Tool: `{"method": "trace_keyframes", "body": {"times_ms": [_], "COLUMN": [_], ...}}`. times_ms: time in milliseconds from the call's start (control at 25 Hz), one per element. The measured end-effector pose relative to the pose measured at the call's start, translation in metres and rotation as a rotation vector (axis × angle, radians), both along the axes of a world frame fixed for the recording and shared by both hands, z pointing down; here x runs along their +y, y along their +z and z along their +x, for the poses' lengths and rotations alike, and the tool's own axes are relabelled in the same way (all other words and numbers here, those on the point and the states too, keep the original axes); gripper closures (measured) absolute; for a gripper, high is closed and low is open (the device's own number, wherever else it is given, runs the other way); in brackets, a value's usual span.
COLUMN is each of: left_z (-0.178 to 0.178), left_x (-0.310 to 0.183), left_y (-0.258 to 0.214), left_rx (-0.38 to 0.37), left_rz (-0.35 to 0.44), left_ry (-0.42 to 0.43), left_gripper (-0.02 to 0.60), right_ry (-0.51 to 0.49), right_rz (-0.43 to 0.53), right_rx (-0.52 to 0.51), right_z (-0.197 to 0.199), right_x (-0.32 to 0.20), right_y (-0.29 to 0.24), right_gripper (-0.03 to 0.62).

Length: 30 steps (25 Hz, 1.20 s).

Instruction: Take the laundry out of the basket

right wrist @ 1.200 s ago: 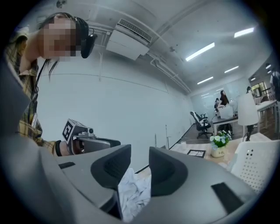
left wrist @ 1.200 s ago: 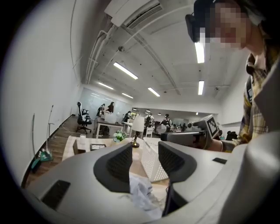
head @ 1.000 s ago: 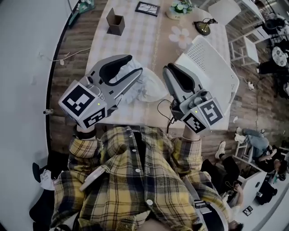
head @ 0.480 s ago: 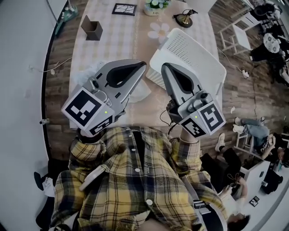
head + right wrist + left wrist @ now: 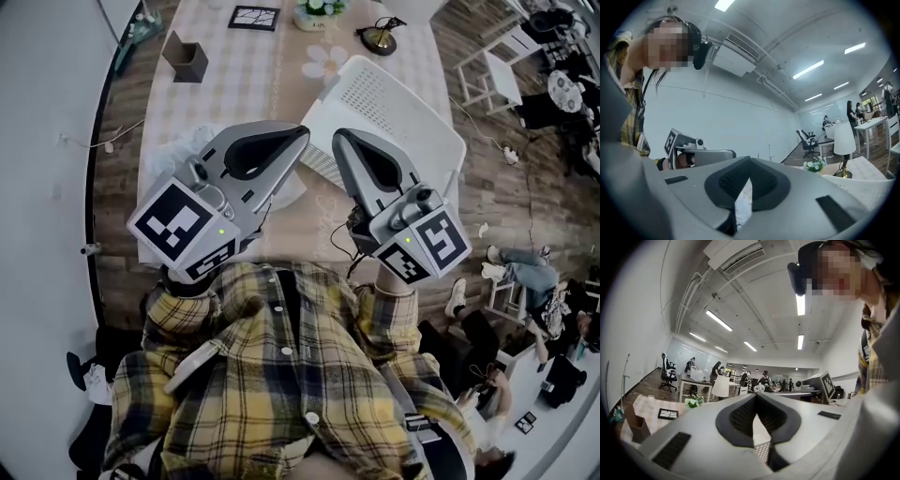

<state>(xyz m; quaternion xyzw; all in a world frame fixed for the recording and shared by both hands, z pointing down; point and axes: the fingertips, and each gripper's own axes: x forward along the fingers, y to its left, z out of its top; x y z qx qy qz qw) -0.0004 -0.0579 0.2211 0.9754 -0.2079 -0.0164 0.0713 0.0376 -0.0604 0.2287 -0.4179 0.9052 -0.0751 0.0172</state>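
Note:
The white perforated laundry basket (image 5: 398, 108) stands on the table's right side, and a strip of its mesh (image 5: 762, 452) shows below the left jaws. White laundry (image 5: 180, 148) lies crumpled on the table at the left, partly hidden under my left gripper (image 5: 304, 137). That gripper is shut with nothing between its pads and is held level above the table's near edge. My right gripper (image 5: 337, 140) is beside it, also shut and holding nothing. In the gripper views the left gripper (image 5: 756, 397) and the right gripper (image 5: 749, 162) have their jaw tips together.
On the checked tablecloth (image 5: 253, 75) at the far end are a brown box (image 5: 185, 58), a framed picture (image 5: 255, 17), a flower pot (image 5: 319, 13), a small dark lamp (image 5: 380, 37) and a flower-shaped mat (image 5: 328, 62). A white chair (image 5: 487, 80) stands at the right.
Both grippers have risen and drawn back toward the person's chest. The left jaws, open over the white laundry a second ago, are now shut without it. The laundry stays on the table.

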Motion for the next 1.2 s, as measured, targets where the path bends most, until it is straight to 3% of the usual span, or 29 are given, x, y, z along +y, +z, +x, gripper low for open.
{"method": "trace_keyframes", "body": {"times_ms": [1200], "left_z": [0.018], "left_x": [0.002], "left_y": [0.003], "left_rx": [-0.012], "left_rz": [0.002], "left_ry": [-0.032], "left_gripper": [0.563], "right_ry": [-0.037], "right_rz": [-0.036], "right_rx": [0.001], "right_z": [0.015], "right_x": [0.003], "right_y": [0.007], "right_gripper": [0.600]}}
